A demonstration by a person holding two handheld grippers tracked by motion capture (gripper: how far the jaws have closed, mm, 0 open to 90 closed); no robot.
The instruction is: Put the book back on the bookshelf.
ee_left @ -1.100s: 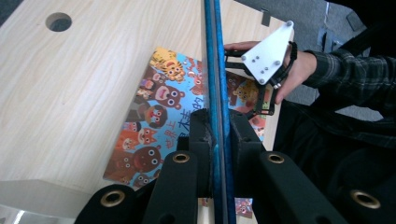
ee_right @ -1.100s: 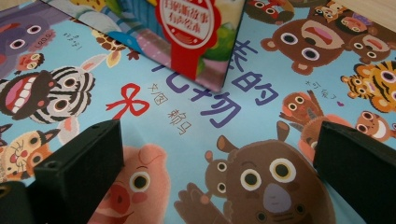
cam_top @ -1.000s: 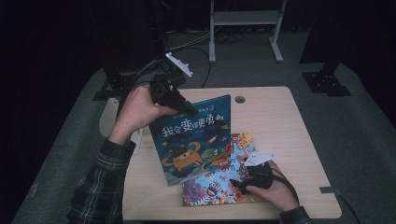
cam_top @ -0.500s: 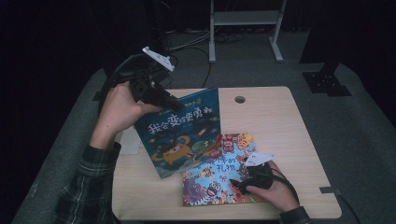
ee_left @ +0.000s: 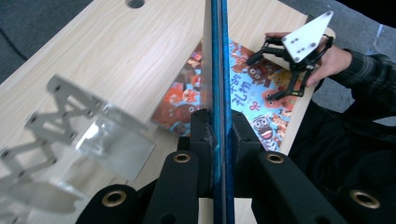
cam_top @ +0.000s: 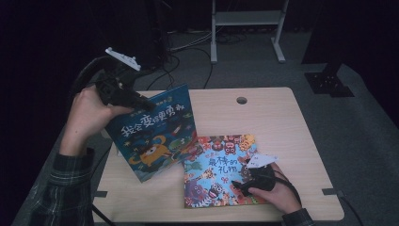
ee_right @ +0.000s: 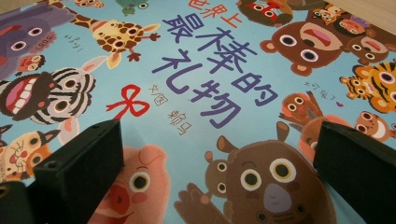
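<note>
Low in the frame of the high view, the right gripper rests on the light-blue picture book crowded with cartoon animals, which lies flat on the pale wooden surface at the lower middle. In the right gripper view its two black fingers stand wide apart, released, with the pig and the brown bear of that cover between them and nothing clamped.

Further up and to the left, the dark-blue picture book with an orange monster on its cover is lifted at its upper left corner, tilted, its lower right corner over the light-blue book's upper left. The left gripper has that corner. In the left gripper view the fingers are clenched on the book's thin edge, which runs straight up the middle of the frame, with the other gripper at the upper right.

Beyond, at the surface's far edge, a round cable hole; behind it, a grey metal stand on the dark floor.
</note>
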